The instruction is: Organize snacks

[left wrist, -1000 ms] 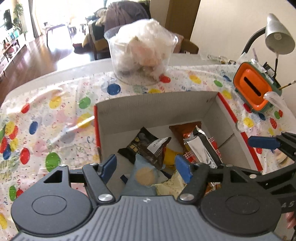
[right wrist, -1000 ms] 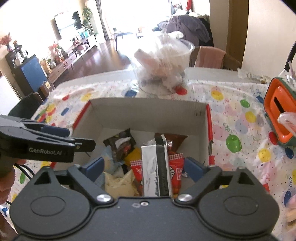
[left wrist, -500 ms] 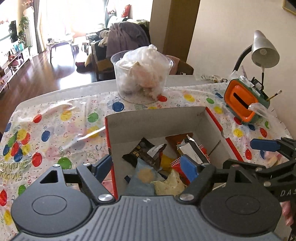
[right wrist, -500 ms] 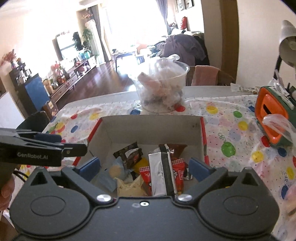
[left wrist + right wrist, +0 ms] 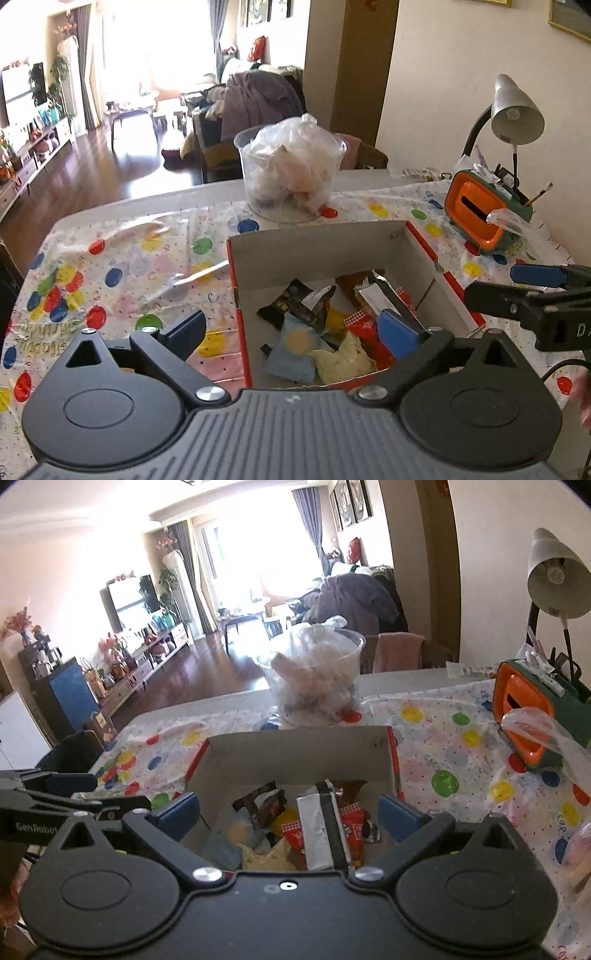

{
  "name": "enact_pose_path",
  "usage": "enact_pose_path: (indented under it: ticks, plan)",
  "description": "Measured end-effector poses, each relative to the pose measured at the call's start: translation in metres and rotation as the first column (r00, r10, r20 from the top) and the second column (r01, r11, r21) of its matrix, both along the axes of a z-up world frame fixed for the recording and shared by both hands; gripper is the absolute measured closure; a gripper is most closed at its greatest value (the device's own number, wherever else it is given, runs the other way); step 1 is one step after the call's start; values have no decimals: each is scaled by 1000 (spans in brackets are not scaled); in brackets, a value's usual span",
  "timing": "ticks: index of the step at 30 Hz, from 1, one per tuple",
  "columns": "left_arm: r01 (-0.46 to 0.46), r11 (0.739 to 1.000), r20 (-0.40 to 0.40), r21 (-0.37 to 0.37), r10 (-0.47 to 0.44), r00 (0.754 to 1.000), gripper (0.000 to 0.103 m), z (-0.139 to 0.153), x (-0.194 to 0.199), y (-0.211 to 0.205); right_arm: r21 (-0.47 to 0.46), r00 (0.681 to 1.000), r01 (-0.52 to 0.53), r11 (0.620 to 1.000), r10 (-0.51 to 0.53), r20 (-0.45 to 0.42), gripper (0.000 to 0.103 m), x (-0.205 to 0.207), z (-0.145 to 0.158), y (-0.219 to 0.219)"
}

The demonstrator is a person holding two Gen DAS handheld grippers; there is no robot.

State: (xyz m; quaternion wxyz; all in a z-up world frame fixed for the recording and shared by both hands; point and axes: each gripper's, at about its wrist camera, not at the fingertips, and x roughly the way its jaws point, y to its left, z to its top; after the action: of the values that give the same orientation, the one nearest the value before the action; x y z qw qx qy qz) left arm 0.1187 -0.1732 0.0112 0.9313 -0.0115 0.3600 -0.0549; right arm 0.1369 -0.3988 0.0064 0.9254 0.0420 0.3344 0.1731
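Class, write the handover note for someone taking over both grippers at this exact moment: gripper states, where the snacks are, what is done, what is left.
Left gripper: open, empty, above the near left rim of the cardboard box.
Right gripper: open, empty, above the near side of the box.
Snacks: all visible ones lie loose in the box, among them a silver packet, a black wrapper and a blue packet.
Done: snacks gathered in the box.
Left: probably tidying the pile; none visible on the tablecloth.

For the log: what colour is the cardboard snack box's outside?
Red outside, seen along the cardboard snack box rim; clearest in the left wrist view.
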Motion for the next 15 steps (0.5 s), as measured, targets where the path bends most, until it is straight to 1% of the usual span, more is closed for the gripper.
enact_pose_path:
  ticks: [4, 7, 10, 12, 15]
  plan:
    - [1, 1000, 11, -25, 0, 1000, 3, 4, -8, 3, -2, 999, -1, 1000, 1, 37, 0, -7, 2, 3]
    - [-8, 1000, 20, -18, 8, 1000, 3, 6, -13, 4, -16, 997, -8, 1000, 9, 77, 0, -13, 3, 7]
    - [-16, 999, 12, -32, 17, 1000, 3, 6, -16, 6, -62, 994, -4, 998, 11, 113, 0, -17, 2, 12]
    - [-23, 999, 5, -37, 23, 1000, 3, 5, -16, 6, -81, 992, 2, 997, 8, 126, 0, -20, 2, 13]
    - [-34, 998, -4, -50, 34, 999, 3, 3, -17, 6, -89, 993, -10, 996, 21, 118, 0, -21, 0, 14]
